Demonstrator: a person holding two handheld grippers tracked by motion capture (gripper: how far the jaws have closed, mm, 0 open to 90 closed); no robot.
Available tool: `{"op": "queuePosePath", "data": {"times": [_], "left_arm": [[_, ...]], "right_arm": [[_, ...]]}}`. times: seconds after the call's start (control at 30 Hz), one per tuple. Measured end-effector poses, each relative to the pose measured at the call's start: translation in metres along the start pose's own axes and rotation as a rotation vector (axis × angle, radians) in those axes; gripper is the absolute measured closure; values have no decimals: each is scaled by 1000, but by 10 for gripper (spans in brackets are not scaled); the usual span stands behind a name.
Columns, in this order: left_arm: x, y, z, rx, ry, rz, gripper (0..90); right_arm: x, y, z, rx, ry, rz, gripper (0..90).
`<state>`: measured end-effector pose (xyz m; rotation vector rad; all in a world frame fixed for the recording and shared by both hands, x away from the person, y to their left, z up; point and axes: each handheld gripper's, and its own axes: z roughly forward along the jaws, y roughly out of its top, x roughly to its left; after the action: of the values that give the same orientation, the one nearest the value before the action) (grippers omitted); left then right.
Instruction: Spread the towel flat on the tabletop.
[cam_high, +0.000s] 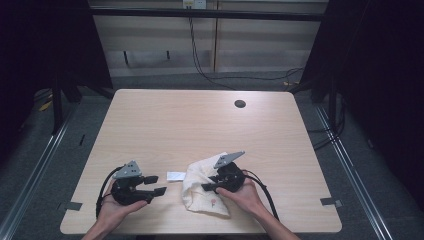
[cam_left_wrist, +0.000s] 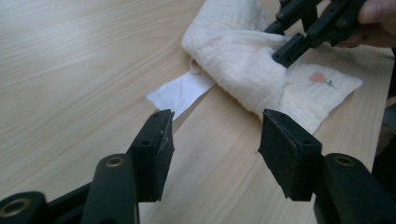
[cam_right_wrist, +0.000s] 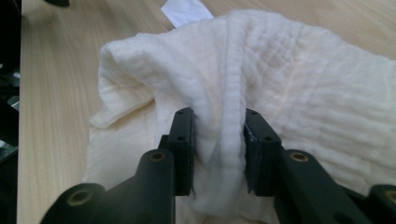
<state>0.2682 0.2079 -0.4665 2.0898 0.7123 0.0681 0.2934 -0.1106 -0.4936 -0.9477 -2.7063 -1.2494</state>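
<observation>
Cream crumpled muslin cloth (cam_right_wrist: 261, 79) fold between right gripper (cam_right_wrist: 219, 140) pads, grasped; left gripper (cam_left_wrist: 215, 154) released, near-left, apart from cloth.

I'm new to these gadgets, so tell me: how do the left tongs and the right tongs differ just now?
The left tongs stand wide open with nothing between them; the right tongs have a fold of the cream cloth between their jaws. The left tongs hover over bare table beside the cloth; the right tongs sit on top of it. Both are black, hand-held, and trail a cable.

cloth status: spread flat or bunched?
Bunched. The white cloth is heaped in folds, one ridge standing between the right gripper jaws; only its corner with the pink print lies flat.
</observation>
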Motion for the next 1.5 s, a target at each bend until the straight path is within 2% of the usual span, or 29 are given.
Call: {"op": "queuePosePath", "data": {"times": [0.07,0.1,0.2,0.27,0.33,0.37,0.4,0.5,0.53,0.57,0.6,0.67,0.73,0.8,0.9,1.03,1.07,1.1,1.13,1.17,1.3,1.37,1.5], "left_arm": [[-7,6,3,-9,-1,29,409],[-9,10,5,-9,-12,35,404],[-15,23,14,-13,-27,62,405],[-18,33,21,-9,-38,74,417],[-21,40,27,-9,-67,93,488],[-22,45,30,-1,-116,116,578],[-24,48,34,7,-128,130,624],[-27,53,46,25,-155,136,682],[-27,53,46,25,-155,136,684],[-27,50,52,42,-154,141,684],[-26,47,54,49,-151,139,684],[-23,40,60,69,-145,121,680],[-19,35,65,97,-129,102,671],[-18,32,71,128,-101,129,672],[-15,30,74,135,-93,129,672],[-13,28,80,160,-72,153,667],[-11,28,80,175,-68,162,667],[-10,27,80,165,-66,160,672],[-11,27,78,153,-42,184,715],[-10,28,78,159,-52,197,761],[-7,27,77,171,-53,208,839],[-6,27,75,155,-51,190,848],[-3,27,73,163,-47,189,846]], "right_arm": [[-1,2,-5,-5,30,11,586],[-1,3,-9,-12,10,0,563],[-4,4,-25,-53,4,4,540],[-7,4,-38,-76,10,0,561],[-11,2,-50,-97,-6,4,591],[-14,0,-54,-103,-9,9,611],[-20,-2,-60,-114,-26,18,634],[-37,-8,-72,-120,-64,37,679],[-37,-8,-72,-120,-64,37,679],[-47,-13,-76,-116,-68,41,685],[-50,-15,-75,-110,-72,39,684],[-55,-18,-72,-91,-73,14,690],[-60,-20,-66,-94,-64,19,694],[-63,-21,-60,-80,-69,14,692],[-66,-24,-49,-45,-78,-3,665],[-71,-28,-48,-42,-81,5,646],[-73,-29,-48,-33,-95,4,649],[-75,-31,-49,-29,-99,4,658],[-76,-32,-49,-28,-105,5,666],[-78,-35,-51,-26,-107,3,674],[-76,-40,-55,-14,-95,-17,712],[-72,-43,-57,-12,-100,-23,743],[-60,-49,-59,2,-107,-53,868]]}}
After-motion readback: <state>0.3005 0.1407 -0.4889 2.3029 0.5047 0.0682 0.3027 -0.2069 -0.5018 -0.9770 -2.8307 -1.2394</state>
